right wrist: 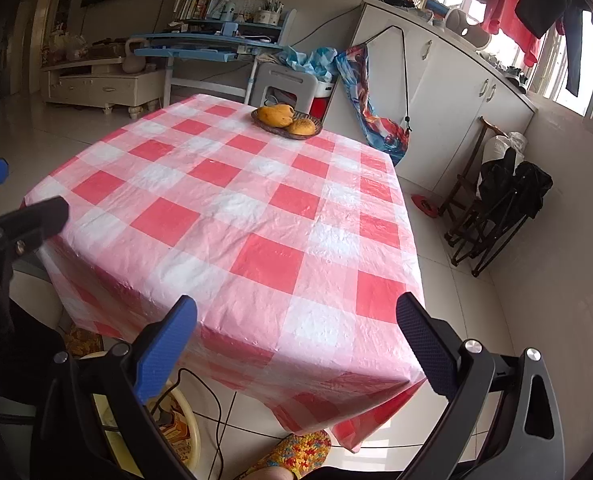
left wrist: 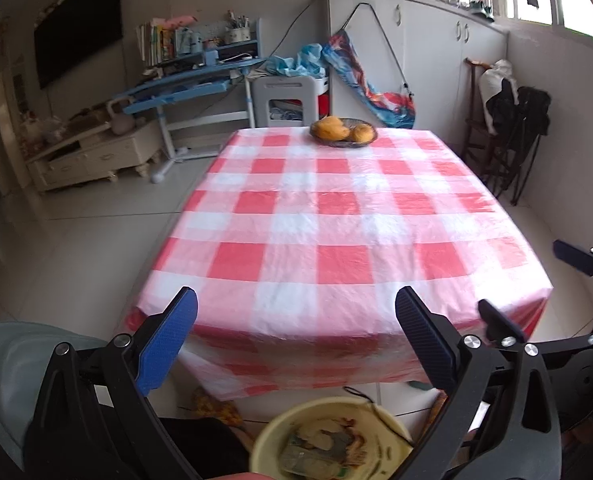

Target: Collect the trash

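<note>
Trash sits in a pale yellow round plastic basin (left wrist: 332, 436) on the floor, just in front of the table's near edge: crumpled wrappers and paper scraps, blurred. Table carries a red-and-white checked plastic tablecloth (left wrist: 336, 224). At the table's far edge, a dark woven basket (left wrist: 343, 133) holds yellow-orange fruit (left wrist: 330, 128). Left gripper (left wrist: 296, 312) hangs above the basin, jaws spread wide, empty. Right gripper (right wrist: 296, 316) over the table's near corner, jaws likewise apart, nothing held.
</note>
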`<action>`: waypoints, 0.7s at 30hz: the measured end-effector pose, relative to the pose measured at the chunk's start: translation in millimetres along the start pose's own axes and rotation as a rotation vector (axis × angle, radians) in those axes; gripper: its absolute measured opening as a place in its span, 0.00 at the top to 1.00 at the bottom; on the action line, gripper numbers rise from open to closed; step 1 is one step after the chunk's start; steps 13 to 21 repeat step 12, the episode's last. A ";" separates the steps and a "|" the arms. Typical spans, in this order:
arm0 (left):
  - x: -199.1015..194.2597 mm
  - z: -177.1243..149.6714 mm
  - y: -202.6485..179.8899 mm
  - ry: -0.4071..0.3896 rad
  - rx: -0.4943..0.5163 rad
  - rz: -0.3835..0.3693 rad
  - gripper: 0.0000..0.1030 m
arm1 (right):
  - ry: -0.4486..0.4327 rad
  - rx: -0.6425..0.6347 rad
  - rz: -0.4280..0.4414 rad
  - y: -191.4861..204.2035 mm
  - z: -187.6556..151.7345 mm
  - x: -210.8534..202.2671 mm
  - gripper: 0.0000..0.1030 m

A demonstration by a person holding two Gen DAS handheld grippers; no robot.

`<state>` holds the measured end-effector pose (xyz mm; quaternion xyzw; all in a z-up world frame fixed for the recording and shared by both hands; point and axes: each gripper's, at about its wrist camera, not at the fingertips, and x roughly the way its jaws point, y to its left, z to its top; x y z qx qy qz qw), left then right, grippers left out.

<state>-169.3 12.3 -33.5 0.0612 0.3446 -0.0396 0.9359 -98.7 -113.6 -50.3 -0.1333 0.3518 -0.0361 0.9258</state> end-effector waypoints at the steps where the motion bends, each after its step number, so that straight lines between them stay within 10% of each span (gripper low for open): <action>1: 1.4 0.7 0.9 0.011 -0.002 -0.006 0.07 | 0.004 0.006 0.001 -1.9 0.0 1.1 0.07; 21: 11.5 1.1 6.6 0.071 -0.008 0.027 0.07 | 0.029 0.026 -0.021 -11.0 3.2 12.3 0.08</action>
